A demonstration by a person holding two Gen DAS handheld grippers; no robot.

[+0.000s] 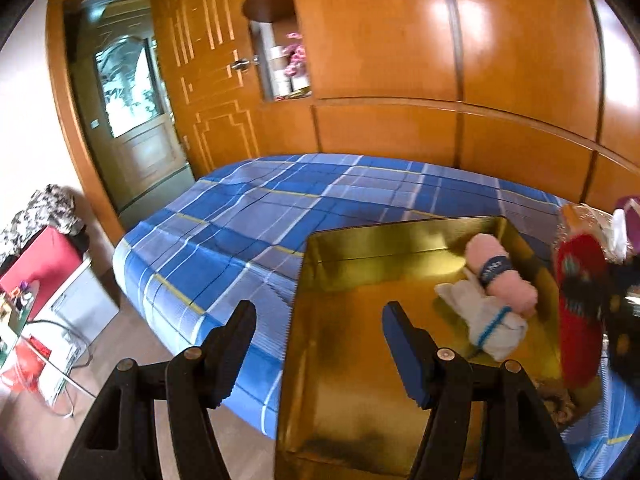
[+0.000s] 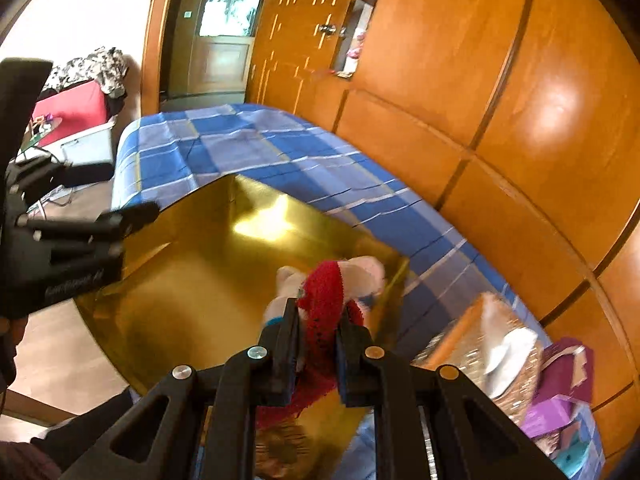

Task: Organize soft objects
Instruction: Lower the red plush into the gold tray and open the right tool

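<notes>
A shiny gold box (image 1: 360, 360) lies open on a blue plaid bed (image 1: 240, 220). Inside, at its right side, lie a pink rolled cloth with a dark band (image 1: 500, 276) and a white rolled cloth with a blue band (image 1: 488, 320). My left gripper (image 1: 316, 344) is open and empty over the box's left edge. My right gripper (image 2: 318, 328) is shut on a red knitted cloth (image 2: 326, 292) and holds it over the box's (image 2: 200, 280) right rim, just above the rolled cloths (image 2: 368, 272). The red cloth also shows in the left wrist view (image 1: 580, 304).
Orange wooden wardrobes (image 1: 440, 60) line the far side of the bed. A glittery gold bag (image 2: 480, 344) and purple packages (image 2: 560, 400) lie on the bed right of the box. A red case (image 1: 44, 264), a white bin and a wire rack stand on the floor at left.
</notes>
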